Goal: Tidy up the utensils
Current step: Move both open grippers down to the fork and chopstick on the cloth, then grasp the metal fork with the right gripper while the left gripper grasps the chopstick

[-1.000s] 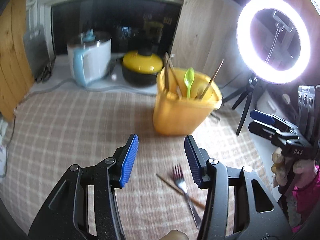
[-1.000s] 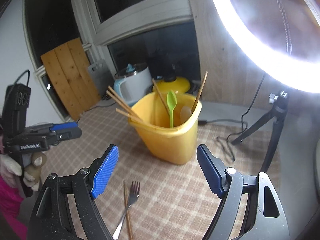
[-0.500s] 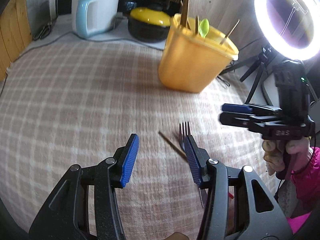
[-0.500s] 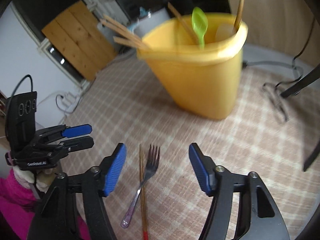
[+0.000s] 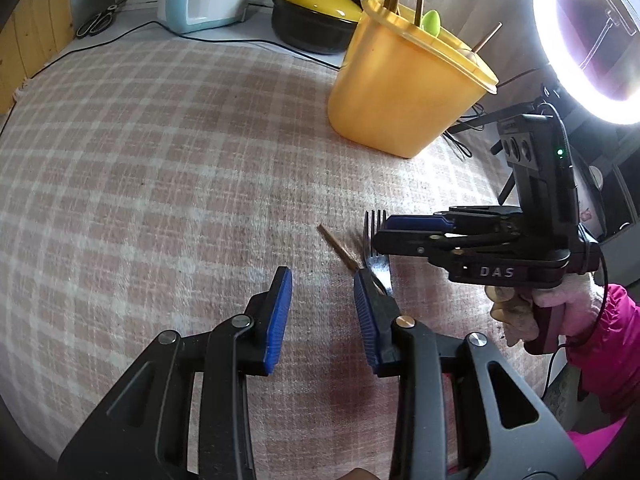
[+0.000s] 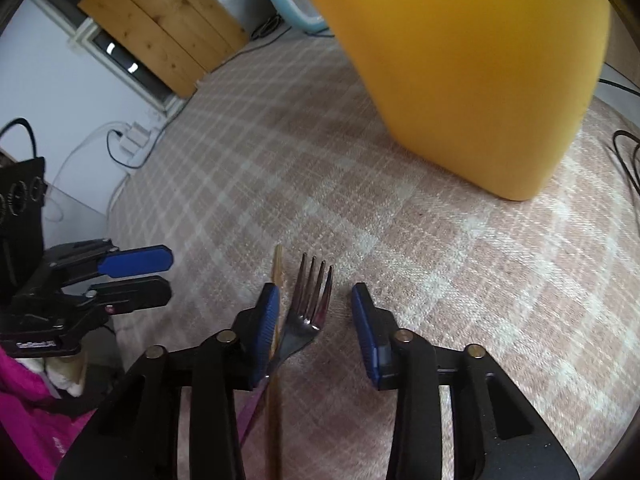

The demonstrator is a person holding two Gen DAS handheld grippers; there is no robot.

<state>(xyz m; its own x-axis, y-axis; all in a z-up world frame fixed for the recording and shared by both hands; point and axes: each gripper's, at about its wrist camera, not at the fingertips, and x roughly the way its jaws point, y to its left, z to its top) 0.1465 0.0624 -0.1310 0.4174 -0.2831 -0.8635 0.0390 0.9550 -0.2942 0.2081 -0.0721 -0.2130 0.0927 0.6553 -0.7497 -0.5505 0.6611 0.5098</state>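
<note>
Both tongs gape: right tongs straddle the fork; left tongs hover beside it, checked worktop bare leftward.

Both handheld grippers are black plastic frames with ribbed blue finger pads and silver rivets at the joints. The right gripper carries white "DAS" lettering, a black box with three round lenses and a green light. The person's hand wears a pale glove below a bright pink sleeve.
</note>
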